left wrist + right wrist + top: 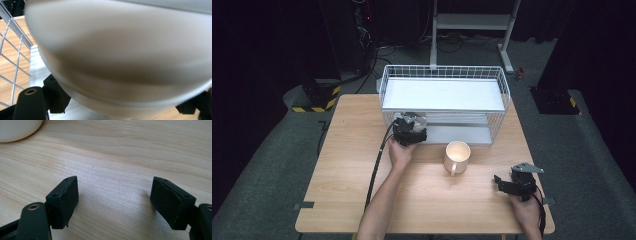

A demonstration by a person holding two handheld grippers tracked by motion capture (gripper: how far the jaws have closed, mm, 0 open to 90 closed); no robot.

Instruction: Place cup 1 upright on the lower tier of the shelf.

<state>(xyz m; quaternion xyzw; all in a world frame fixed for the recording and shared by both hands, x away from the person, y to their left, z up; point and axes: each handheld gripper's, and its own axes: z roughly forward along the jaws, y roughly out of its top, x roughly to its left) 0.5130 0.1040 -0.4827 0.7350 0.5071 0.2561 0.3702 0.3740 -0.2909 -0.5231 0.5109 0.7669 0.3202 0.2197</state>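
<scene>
A white bowl [120, 57], blurred and very close, lies between and over the jaws of my left gripper [122, 106]. The jaws stand wide apart on either side of its underside, so this gripper is open. Seen from the high view, my left gripper [410, 127] reaches into the front left of the lower level of a white wire rack [442, 70]. A cream mug [457, 156] stands upright on the table in front of the rack. My right gripper [502, 182] rests open at the front right, with only bare wood between its pads [65, 200].
The rack has a flat white upper shelf [442, 94] and a grey lower floor [37, 67], with wire walls [15, 55] at the left. The wooden table [347, 190] has free room at the left and front. The mug's base [17, 128] lies beyond my right gripper.
</scene>
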